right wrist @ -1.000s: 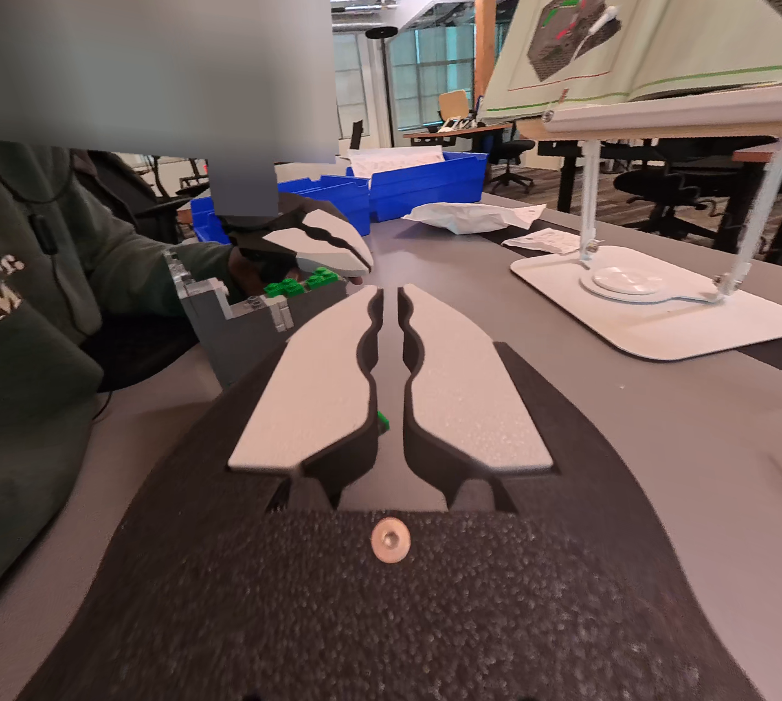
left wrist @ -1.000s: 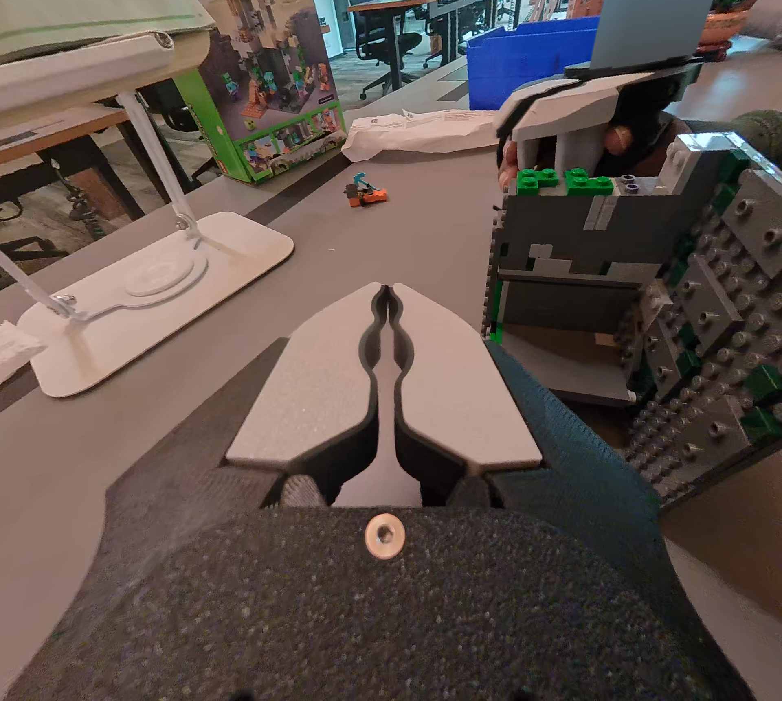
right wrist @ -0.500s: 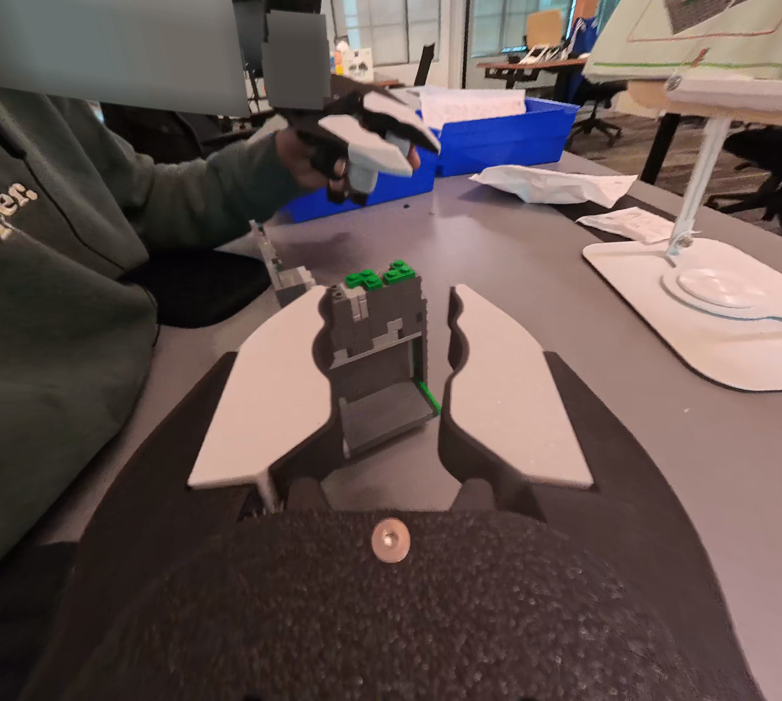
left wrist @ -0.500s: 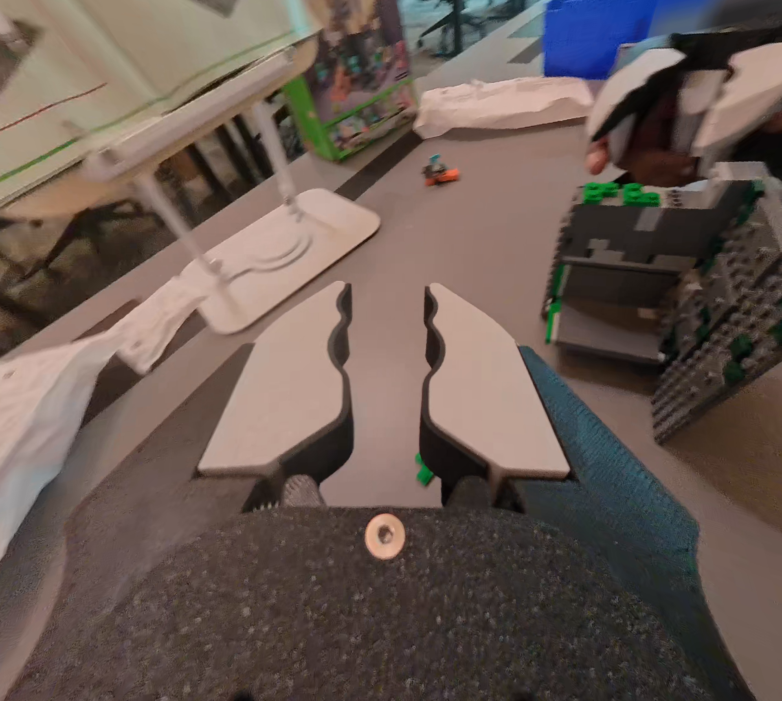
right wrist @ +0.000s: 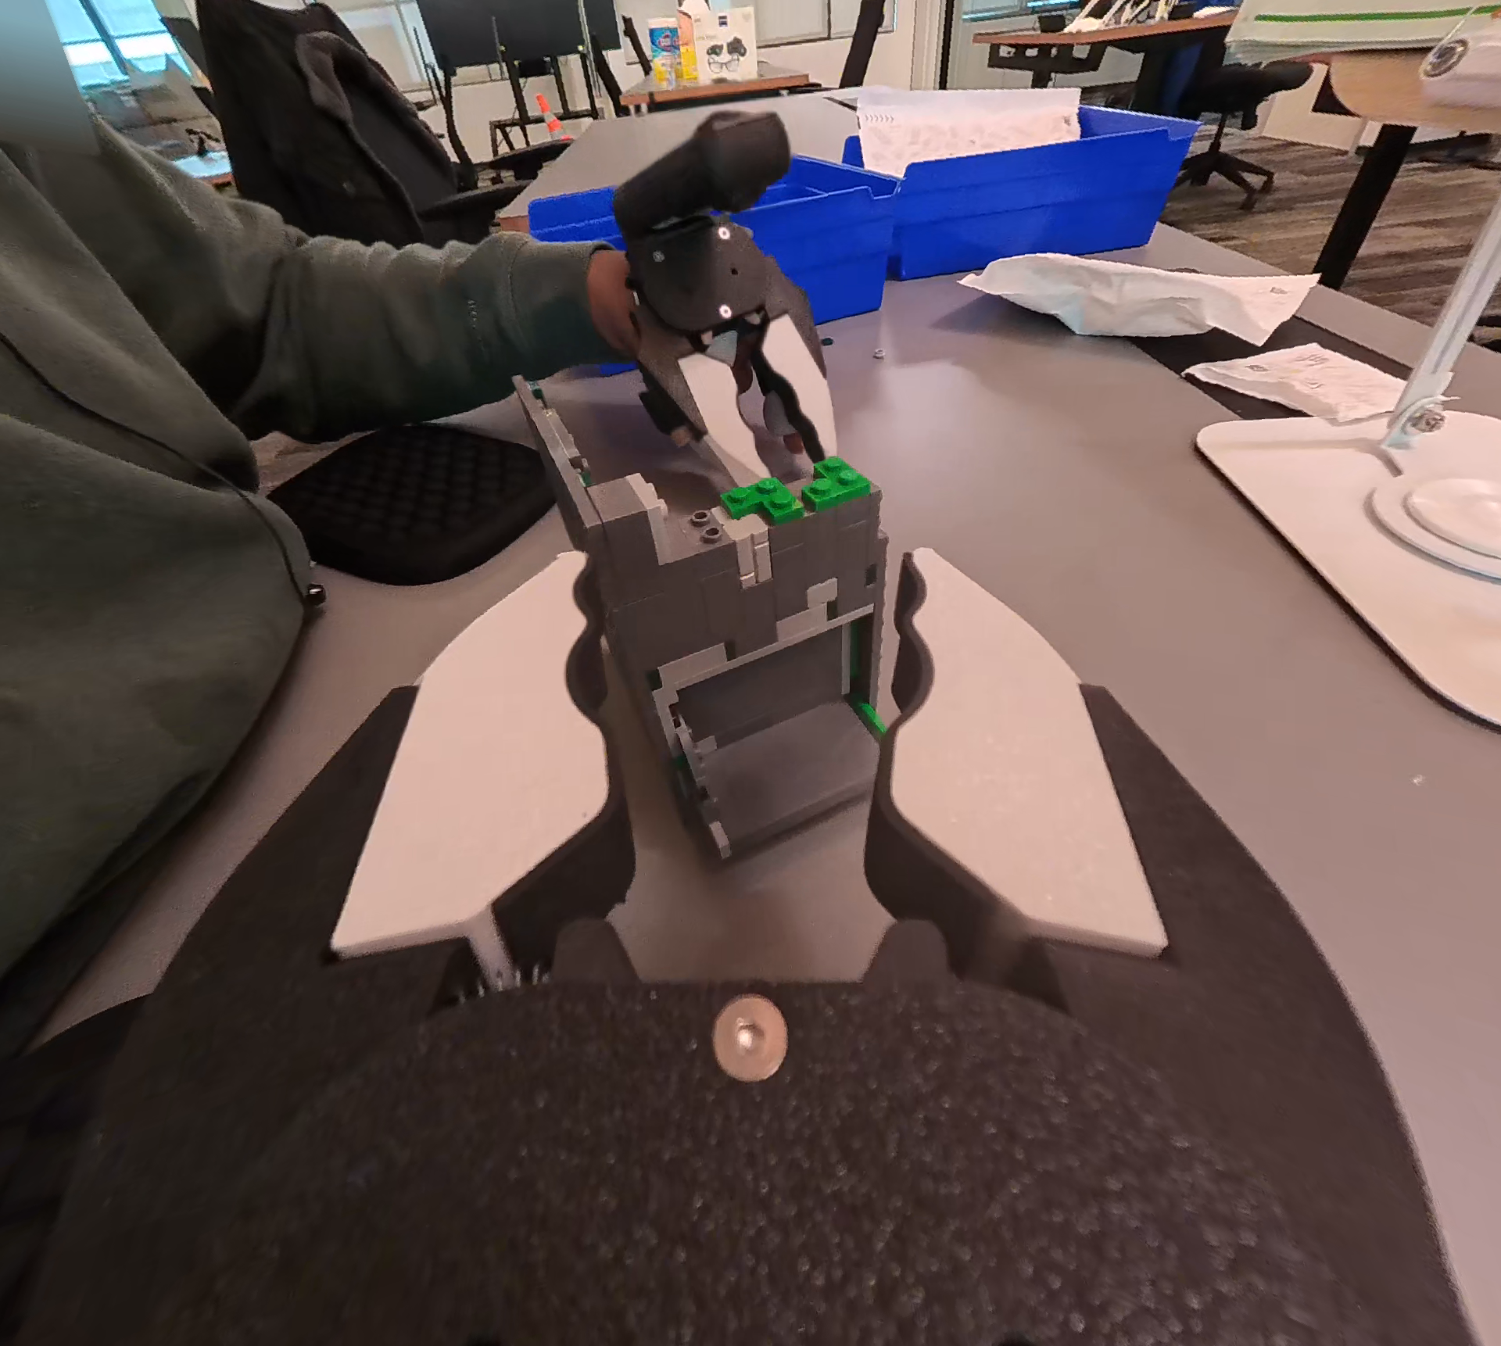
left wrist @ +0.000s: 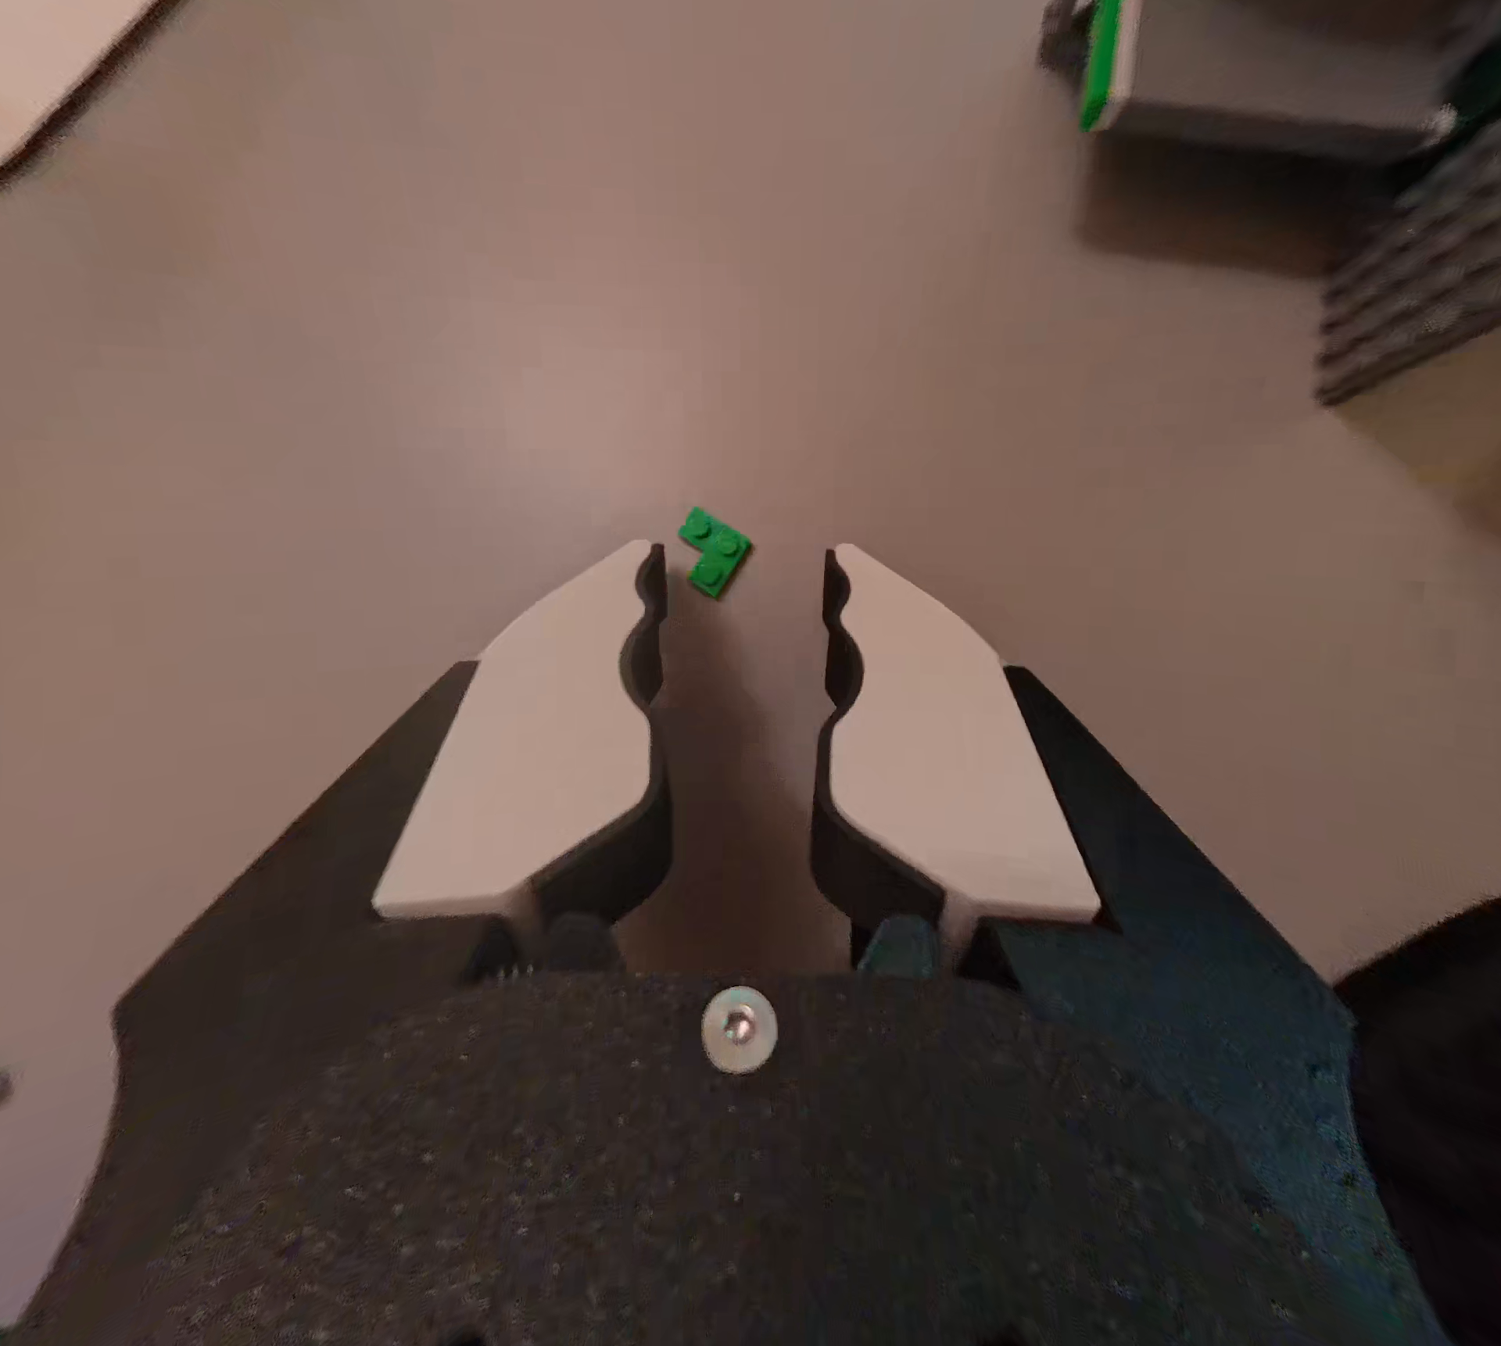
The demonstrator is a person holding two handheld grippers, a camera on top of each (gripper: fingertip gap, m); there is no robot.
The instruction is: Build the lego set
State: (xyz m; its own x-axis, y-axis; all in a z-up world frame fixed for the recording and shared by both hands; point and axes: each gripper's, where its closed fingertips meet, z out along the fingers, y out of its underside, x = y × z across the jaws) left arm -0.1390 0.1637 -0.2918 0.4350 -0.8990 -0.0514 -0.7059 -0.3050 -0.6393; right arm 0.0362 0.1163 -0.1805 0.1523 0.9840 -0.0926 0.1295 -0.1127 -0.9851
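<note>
Tilted down since before, left claw (left wrist: 737, 560) gapes over an L-shaped green plate (left wrist: 715, 553).

The right gripper (right wrist: 741, 580) stood wide open around a grey brick tower (right wrist: 731, 625) on the grey table (right wrist: 1056, 495), fingers not clearly touching it. Two green plates (right wrist: 800, 492) topped the tower. Behind it the left gripper (right wrist: 792, 466), also parted, pointed down. Blue bins (right wrist: 1023, 194) sat beyond.

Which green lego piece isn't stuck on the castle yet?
The L-shaped green plate lying loose on the table, just ahead of the left gripper. The other green plates sit on the castle top.
</note>
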